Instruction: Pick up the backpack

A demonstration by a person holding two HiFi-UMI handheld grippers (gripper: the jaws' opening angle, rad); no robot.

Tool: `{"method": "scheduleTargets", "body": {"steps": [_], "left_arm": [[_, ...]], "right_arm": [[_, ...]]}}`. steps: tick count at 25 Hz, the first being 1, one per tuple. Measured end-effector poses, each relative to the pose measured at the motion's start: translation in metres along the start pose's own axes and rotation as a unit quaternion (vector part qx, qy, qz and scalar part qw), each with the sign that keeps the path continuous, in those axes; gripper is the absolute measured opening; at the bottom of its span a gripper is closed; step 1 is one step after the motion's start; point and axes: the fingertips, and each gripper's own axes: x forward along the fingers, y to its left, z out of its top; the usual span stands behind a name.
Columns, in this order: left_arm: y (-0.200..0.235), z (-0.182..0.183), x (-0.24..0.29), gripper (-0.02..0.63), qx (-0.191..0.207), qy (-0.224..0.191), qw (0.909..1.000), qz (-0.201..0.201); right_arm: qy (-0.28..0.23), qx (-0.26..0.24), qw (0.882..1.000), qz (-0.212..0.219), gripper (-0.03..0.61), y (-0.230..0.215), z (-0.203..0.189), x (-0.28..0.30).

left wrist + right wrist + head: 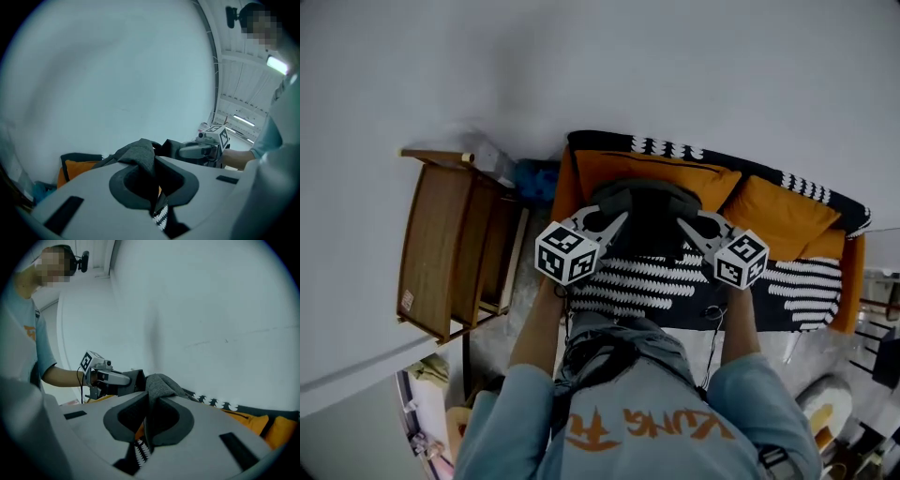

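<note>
A person holds one gripper in each hand, over a sofa [849,281] that stands against a pale wall [675,66]. The backpack [642,216] is dark grey. It is between the two grippers, above the sofa seat, just in front of the orange cushions [778,214]. A black and white blanket [675,281] lies on the seat, on the near side of the backpack. I cannot tell if the bag touches the seat.

From the head view, the backpack is longer from left to right than from near to far. Its long side runs along the sofa back. One end points left and the other points right. I cannot tell which end is the top of the bag.

The left gripper [622,217] has the left end of the bag. In the left gripper view its jaws are pinched tight on a fold of the grey cloth, with only a thin gap. The cloth sticks up out of the jaws in a bump.

The right gripper [682,223] has the right end. In the right gripper view its jaws are also squeezed narrow on a grey fold.

Both grippers point in at the bag and a little down. A wooden table [450,248] stands to the left of the sofa.
</note>
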Motion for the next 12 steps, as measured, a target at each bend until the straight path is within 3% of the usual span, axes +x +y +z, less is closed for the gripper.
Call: {"method": "scheduleTargets", "body": {"steps": [12], "left_arm": [[-0.032,0.112,-0.030,0.041,0.116,-0.080,0.9899,-0.014]], "right_arm": [[-0.092,-0.084,0.992,0.017,0.025,0.020,0.104,-0.037]]}}
